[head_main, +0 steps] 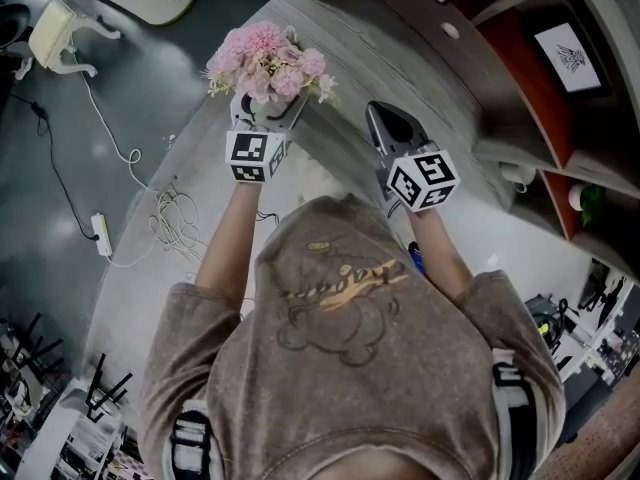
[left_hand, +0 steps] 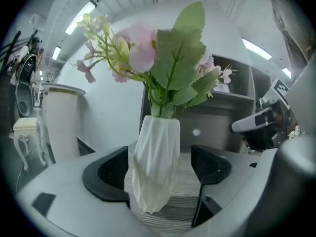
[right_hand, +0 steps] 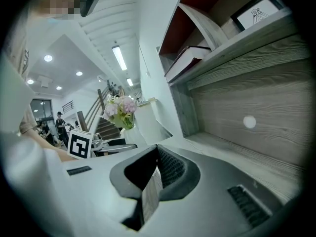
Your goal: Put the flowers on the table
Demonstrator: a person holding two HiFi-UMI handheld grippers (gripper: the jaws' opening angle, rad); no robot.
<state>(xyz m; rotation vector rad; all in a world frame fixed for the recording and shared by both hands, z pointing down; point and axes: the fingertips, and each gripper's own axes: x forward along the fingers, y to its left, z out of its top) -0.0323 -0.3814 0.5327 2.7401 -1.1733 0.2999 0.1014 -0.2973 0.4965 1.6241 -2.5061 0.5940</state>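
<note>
Two hand-held grippers: left gripper (left_hand: pixel 161 176) spread around ribbed white vase (left_hand: pixel 153 157); right gripper (right_hand: pixel 152 177) pressed together.

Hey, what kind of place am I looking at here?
Probably an office lobby or showroom: a long curved wooden counter, wall shelves with books and a framed picture, and a staircase behind.

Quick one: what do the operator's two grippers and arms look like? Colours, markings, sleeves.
The left gripper and right gripper both have pale grey moulded bodies with black pads; the right one's look ribbed. Each carries a white cube with black square markers: left cube, right cube. No cables show on either. The person wears a short-sleeved brownish tee with a bear graphic.
</note>
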